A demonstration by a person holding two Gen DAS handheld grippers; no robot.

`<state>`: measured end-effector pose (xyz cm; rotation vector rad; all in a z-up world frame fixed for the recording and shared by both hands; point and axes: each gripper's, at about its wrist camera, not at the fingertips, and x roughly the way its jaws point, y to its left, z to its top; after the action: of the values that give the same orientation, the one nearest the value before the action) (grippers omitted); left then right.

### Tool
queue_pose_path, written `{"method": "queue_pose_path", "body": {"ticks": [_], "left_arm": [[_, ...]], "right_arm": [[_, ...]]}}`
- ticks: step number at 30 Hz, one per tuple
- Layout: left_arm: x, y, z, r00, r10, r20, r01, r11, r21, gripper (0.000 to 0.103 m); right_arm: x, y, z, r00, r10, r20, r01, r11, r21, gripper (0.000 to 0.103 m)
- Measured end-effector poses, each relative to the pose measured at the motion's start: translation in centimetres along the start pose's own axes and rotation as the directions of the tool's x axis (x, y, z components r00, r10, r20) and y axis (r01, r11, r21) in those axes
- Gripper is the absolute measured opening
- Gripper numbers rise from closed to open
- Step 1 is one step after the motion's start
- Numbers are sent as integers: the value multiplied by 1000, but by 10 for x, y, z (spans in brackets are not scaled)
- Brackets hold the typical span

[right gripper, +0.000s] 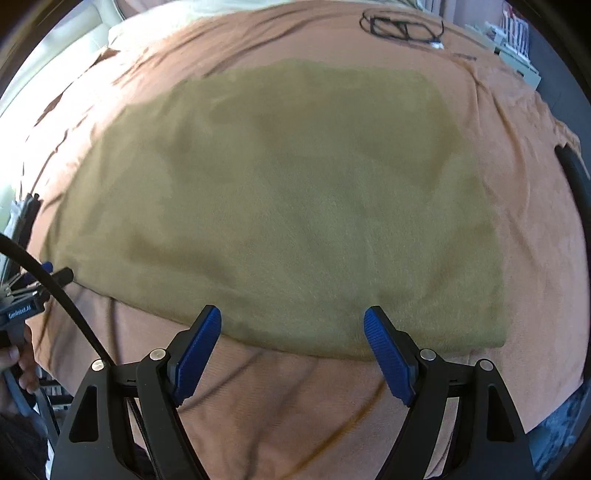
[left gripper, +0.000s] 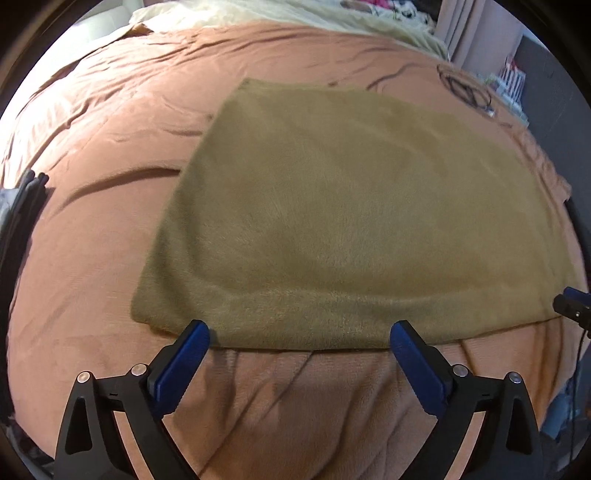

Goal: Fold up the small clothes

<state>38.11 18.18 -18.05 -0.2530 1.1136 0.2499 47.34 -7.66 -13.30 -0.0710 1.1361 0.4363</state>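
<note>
An olive-tan fleece cloth (left gripper: 343, 221) lies flat and spread out on the orange-brown bedspread (left gripper: 92, 184). My left gripper (left gripper: 300, 334) is open and empty, its blue fingertips just at the cloth's near edge, toward the left corner. In the right wrist view the same cloth (right gripper: 295, 206) fills the middle. My right gripper (right gripper: 292, 319) is open and empty, its tips over the near edge toward the right corner. Each gripper shows at the side of the other's view: the right one (left gripper: 572, 306) and the left one (right gripper: 33, 291).
A coiled black cable (right gripper: 402, 26) lies on the bed beyond the cloth. A cream blanket (left gripper: 295, 14) lies at the head of the bed. Shelves with small items (right gripper: 517, 40) stand at the far right. Dark folded clothes (left gripper: 26, 199) sit at the left edge.
</note>
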Motion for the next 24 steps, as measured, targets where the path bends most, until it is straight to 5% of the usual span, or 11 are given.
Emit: {"method": "queue_pose_path", "body": {"ticks": [5, 10, 17, 20, 24], "left_arm": [[-15, 26, 3, 999, -23, 28, 25, 997, -70, 93], [-23, 56, 3, 998, -42, 42, 48, 988, -148, 87], [-37, 82, 0, 995, -52, 89, 68, 982, -179, 83], [-41, 93, 0, 992, -71, 101, 90, 976, -201, 72], [-42, 105, 1, 990, -99, 105, 119, 969, -215, 69]], "right_arm": [[-18, 23, 8, 998, 14, 63, -11, 999, -41, 73], [-16, 36, 18, 996, 78, 46, -76, 996, -45, 43], [7, 42, 31, 987, 162, 18, -162, 987, 5, 27], [18, 42, 31, 982, 189, 8, -189, 982, 11, 17], [34, 44, 33, 972, 234, -23, -234, 972, 15, 7]]}}
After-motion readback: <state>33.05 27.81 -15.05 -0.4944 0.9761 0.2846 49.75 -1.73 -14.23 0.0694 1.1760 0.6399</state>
